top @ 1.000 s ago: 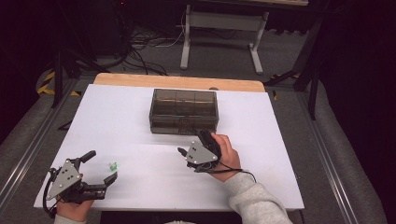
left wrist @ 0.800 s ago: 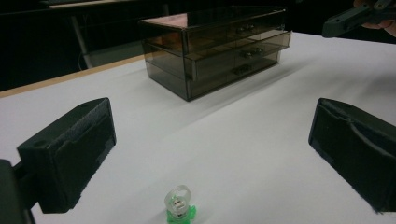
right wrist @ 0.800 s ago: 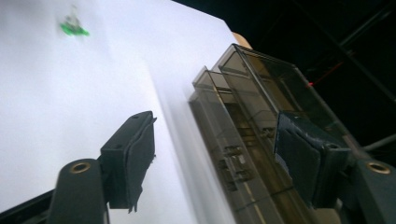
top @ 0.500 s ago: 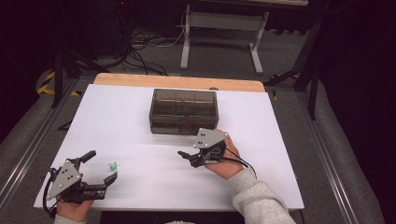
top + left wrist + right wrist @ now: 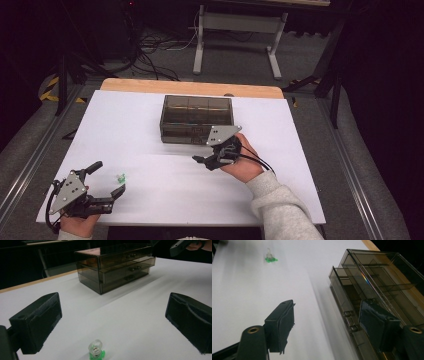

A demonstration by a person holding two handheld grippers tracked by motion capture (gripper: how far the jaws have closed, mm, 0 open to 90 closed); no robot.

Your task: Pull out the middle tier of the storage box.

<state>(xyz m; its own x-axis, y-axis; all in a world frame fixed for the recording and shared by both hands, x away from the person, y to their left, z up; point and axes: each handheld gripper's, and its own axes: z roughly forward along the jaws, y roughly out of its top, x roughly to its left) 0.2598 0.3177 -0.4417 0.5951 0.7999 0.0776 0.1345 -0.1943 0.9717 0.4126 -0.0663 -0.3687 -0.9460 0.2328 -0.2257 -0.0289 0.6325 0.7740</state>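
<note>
White bench [image 5: 165, 200] with a wood strip along the far edge, dark room and cables behind it, so it's a pretty bare setup.

Going left to right: the left tongs [image 5: 106, 178] sit low at the near left corner, jaws wide apart with nothing in them. The little clear ring on a green base [image 5: 120, 177] stands on the bench right in the gap, just ahead of the tips and a touch nearer the inner jaw. From the left gripper view the ring [image 5: 96, 351] stands upright, dead centre between the two pads, touching neither. So that hand only has to nudge forward and squeeze.

Mid-bench is the smoky drawer box [image 5: 196, 119], long side across, fronts facing the person. In the right gripper view one drawer [image 5: 347, 297] looks pulled out a bit.

Right tongs [image 5: 202, 161] hover just in front of the box's right end, tips pointing left toward the ring, jaws partly apart and empty; they've just eased in slightly. They're well apart from the ring, so the left hand is clearly the nearer one for the grab.
</note>
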